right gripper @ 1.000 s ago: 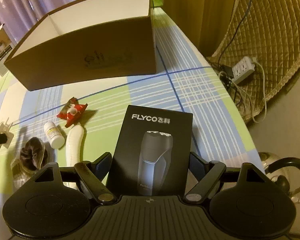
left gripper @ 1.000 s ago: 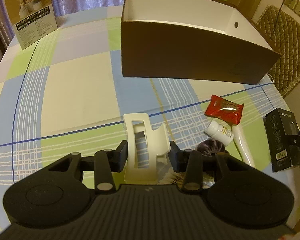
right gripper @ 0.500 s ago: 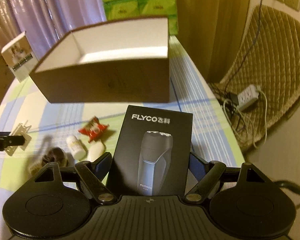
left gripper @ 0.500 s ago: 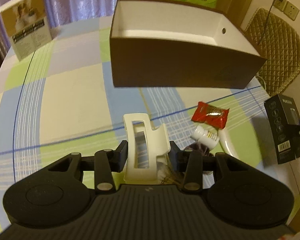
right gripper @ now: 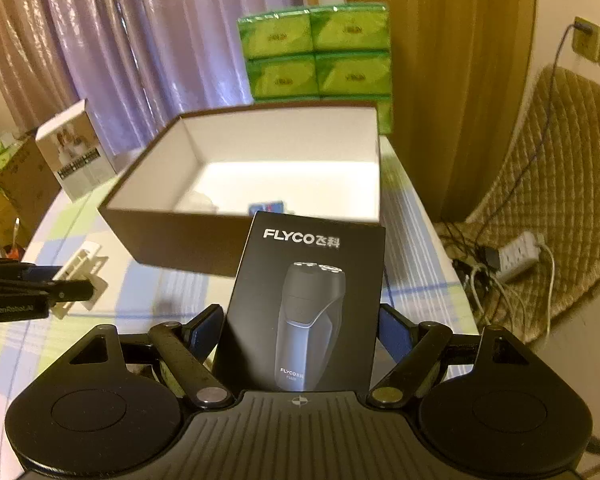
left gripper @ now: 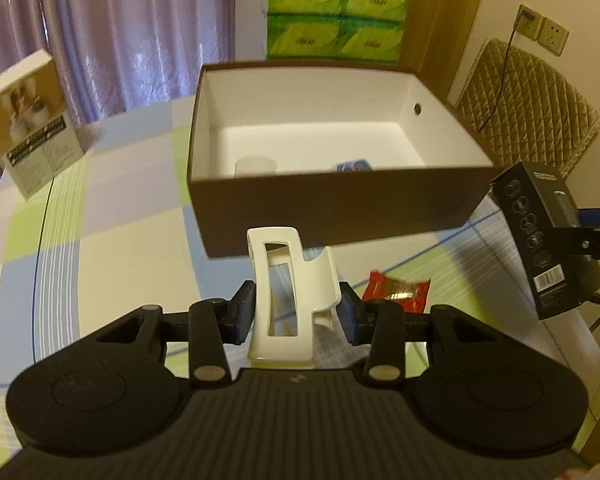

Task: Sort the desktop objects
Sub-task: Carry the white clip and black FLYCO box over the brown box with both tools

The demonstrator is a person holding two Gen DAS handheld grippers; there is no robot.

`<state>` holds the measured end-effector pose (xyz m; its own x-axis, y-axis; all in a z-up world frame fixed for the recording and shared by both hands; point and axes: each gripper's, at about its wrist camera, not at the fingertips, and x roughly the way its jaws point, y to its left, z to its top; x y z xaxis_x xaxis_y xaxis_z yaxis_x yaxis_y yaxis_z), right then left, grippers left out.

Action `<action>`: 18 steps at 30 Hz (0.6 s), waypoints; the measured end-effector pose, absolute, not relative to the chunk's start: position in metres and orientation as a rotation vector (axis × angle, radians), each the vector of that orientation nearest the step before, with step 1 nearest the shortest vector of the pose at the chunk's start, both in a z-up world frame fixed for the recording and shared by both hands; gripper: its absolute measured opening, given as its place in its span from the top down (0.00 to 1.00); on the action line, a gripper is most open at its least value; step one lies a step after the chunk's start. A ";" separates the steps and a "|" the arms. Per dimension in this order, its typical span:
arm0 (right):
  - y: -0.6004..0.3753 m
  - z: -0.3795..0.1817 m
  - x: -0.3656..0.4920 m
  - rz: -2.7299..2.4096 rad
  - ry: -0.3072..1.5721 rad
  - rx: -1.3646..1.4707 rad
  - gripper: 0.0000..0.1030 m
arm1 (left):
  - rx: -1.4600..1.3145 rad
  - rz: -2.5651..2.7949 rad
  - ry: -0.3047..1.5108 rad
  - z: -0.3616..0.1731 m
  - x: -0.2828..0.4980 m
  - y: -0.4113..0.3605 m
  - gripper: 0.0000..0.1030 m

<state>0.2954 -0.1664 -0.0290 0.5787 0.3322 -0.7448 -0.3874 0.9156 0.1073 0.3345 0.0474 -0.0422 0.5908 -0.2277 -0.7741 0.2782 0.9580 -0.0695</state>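
Hair clip (left gripper: 290, 292), white, is clamped in your left gripper (left gripper: 296, 312), just short of brown box (left gripper: 340, 204) ahead. Box holds a pale round item (left gripper: 255, 166) on the left & sth blue (left gripper: 354, 166) to its right. Your right gripper (right gripper: 300, 332) pinches black shaver box (right gripper: 306, 304) upright, brown box ahead too.

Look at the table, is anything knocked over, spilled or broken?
Nothing looks spilled or broken. The left gripper holds a white hair clip and the right gripper holds a black shaver box, both short of the brown box. A red snack packet lies on the tablecloth.
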 end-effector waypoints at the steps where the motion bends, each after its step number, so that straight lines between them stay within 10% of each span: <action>1: -0.164 -0.026 0.299 0.427 0.849 -0.070 0.23 | 0.063 -0.299 0.882 -0.039 0.337 0.046 0.64; 18: -0.128 0.002 0.397 0.460 0.774 -0.067 0.24 | 0.049 -0.353 0.777 0.002 0.424 0.025 0.64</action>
<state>0.3969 -0.1279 0.0022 0.6215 0.3763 -0.6871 -0.4244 0.8990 0.1084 0.4236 0.0248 0.0024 0.6573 -0.2933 -0.6942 0.3294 0.9403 -0.0854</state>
